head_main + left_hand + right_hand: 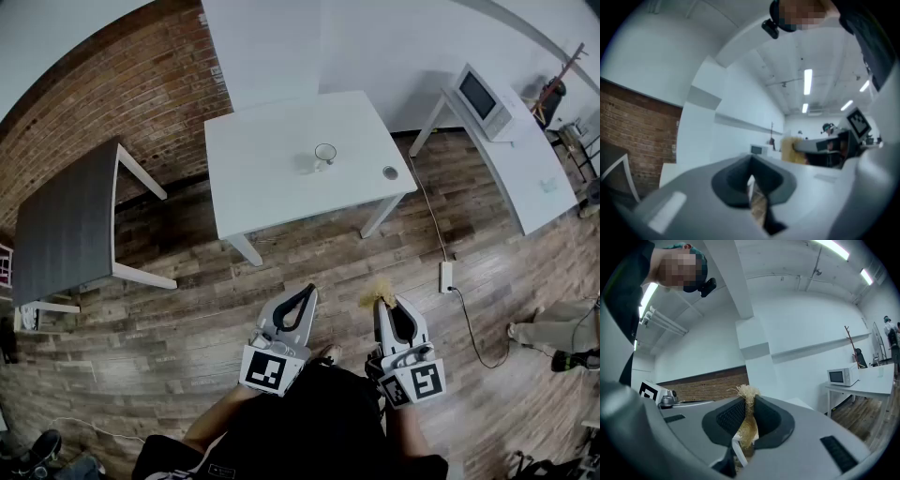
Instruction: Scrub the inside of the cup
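The cup (324,156) stood upright near the middle of a white table (272,178), far from both claws. A small round thing (390,172) lay on the same table, close to the right edge and apart from the cup. The person held both claws low, close to their body, over the wooden floor (187,281). The left claw (308,290) was closed, its two jaws pressed together with nothing between them. The right claw (748,414) was closed tight on a scrubber (749,393) made of pale, straw-like threads. A fuzzy tuft of the scrubber stuck out past the tips of the jaws. The two claws were side by side and did not touch. A dark table (66,225) stood to the left of the white one. Another white table (525,178) stood to the right, with a boxy white machine (483,99) on it. A white power strip (446,276) lay on the floor with its cord trailing away.
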{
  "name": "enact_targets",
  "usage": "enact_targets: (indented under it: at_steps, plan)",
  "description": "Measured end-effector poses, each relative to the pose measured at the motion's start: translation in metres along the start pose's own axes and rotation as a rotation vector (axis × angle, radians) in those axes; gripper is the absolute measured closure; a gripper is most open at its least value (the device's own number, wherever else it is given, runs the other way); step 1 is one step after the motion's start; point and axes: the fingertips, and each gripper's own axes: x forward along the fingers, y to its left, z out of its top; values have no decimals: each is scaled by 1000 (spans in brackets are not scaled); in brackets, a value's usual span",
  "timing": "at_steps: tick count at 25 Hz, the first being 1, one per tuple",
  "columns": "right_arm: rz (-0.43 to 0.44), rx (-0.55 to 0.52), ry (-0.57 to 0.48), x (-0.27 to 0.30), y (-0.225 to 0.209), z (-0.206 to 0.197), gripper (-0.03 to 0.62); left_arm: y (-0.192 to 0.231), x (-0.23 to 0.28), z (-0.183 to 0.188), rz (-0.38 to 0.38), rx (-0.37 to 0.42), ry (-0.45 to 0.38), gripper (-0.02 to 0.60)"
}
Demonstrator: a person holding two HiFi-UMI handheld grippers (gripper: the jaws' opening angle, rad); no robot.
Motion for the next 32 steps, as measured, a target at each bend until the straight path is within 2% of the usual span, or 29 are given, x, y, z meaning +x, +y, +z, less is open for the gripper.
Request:
enact_targets:
  at_steps: [5, 11, 19, 22, 26, 32]
  plan:
    - [20, 20, -36, 7, 2, 9, 546, 3, 5, 2, 2, 1, -14, 578]
    - [-7, -6, 9, 6, -1, -1, 548, 5, 4, 0, -2, -6, -10, 578]
    - [0, 16, -49, 21, 20, 9, 548, 23, -6, -3, -5, -19, -7, 578]
    - [-24, 0, 5, 27, 26, -4, 548, 34, -11, -6, -25, -15, 4, 578]
    - [-49, 0, -2, 43, 39, -8, 548, 52, -20, -13, -62, 12, 22, 578]
    - [-100, -6, 10, 64, 53, -16, 548, 83, -26, -19, -95, -1, 42, 578]
